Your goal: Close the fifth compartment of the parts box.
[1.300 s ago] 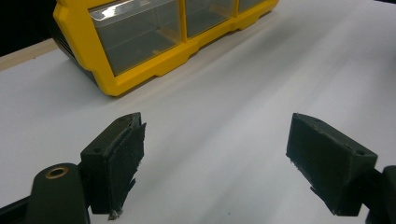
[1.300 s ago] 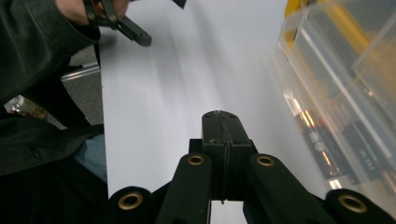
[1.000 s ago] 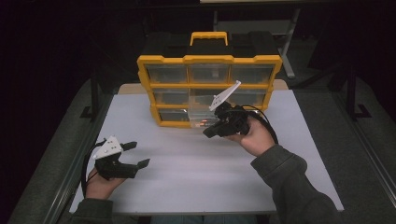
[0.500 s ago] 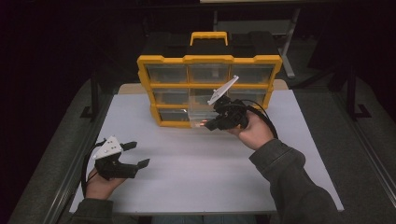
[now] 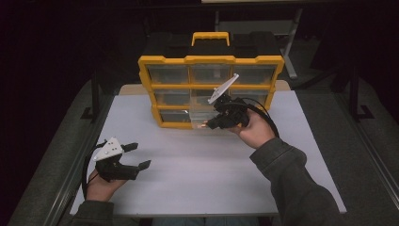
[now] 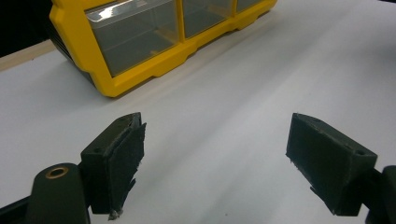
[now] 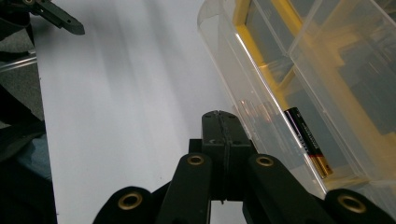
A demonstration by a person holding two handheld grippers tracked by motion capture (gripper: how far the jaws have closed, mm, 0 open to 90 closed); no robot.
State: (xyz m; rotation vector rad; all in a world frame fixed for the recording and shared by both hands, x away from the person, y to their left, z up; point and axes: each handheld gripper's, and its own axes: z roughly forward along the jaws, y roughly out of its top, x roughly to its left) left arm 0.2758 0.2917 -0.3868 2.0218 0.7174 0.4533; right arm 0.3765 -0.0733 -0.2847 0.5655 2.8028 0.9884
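The right gripper (image 7: 223, 122), clenched on nothing, touches the clear drawer (image 7: 261, 100) (a battery (image 7: 308, 142) inside) pulled from the yellow organizer (image 5: 210, 84); the left gripper (image 5: 133, 156) rests released, near left.

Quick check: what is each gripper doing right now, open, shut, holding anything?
Left gripper: open, nothing between its jaws, over the white table.
Right gripper: shut, holding nothing, beside the clear drawer containing a battery.

organizer (image 5: 164, 60): yellow frame, black body
drawer (image 7: 261, 93): clear plastic
battery (image 7: 309, 140): black with copper end
table (image 5: 188, 165): white
grippers' pads (image 6: 123, 158): black
sleeve (image 5: 296, 183): grey-green
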